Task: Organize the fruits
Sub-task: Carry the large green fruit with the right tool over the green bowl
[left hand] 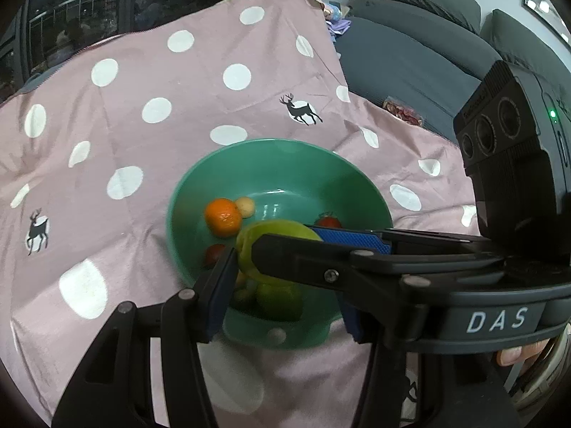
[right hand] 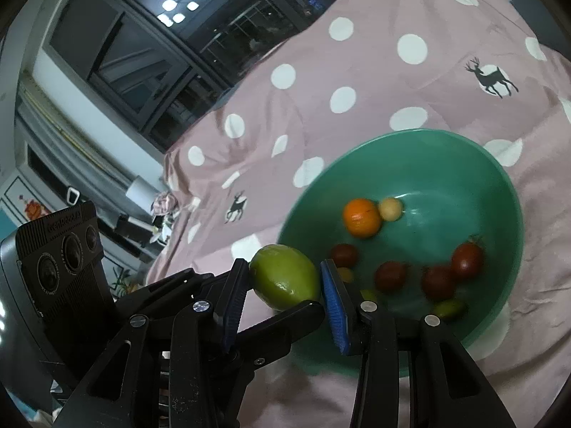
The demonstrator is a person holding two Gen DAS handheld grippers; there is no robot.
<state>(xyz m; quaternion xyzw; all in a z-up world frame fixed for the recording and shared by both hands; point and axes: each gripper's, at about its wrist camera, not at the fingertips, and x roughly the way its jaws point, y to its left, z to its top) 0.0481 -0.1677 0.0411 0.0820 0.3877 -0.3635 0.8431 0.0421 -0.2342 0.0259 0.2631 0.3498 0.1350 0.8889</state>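
A green bowl (left hand: 285, 164) (right hand: 410, 153) sits on a pink dotted cloth. It holds an orange (left hand: 223, 217) (right hand: 361, 217), a small yellow fruit (left hand: 246, 207) (right hand: 390, 208), several dark red tomatoes (right hand: 390, 275) and small green fruits (right hand: 449, 309). My right gripper (right hand: 285, 281) (left hand: 285, 242) is shut on a large green fruit (right hand: 283, 276) (left hand: 266, 232) over the bowl's near rim. My left gripper (left hand: 282, 296) is open just above the bowl's near side, under the right gripper, with another green fruit (left hand: 280, 299) between its fingers in view; contact is unclear.
The pink cloth (left hand: 142, 135) covers the surface all around the bowl. A grey sofa (left hand: 410, 53) stands to the right with a small packet (left hand: 403, 110) on it. Dark windows (right hand: 178, 53) and cluttered shelves (right hand: 142, 214) lie beyond the cloth's far edge.
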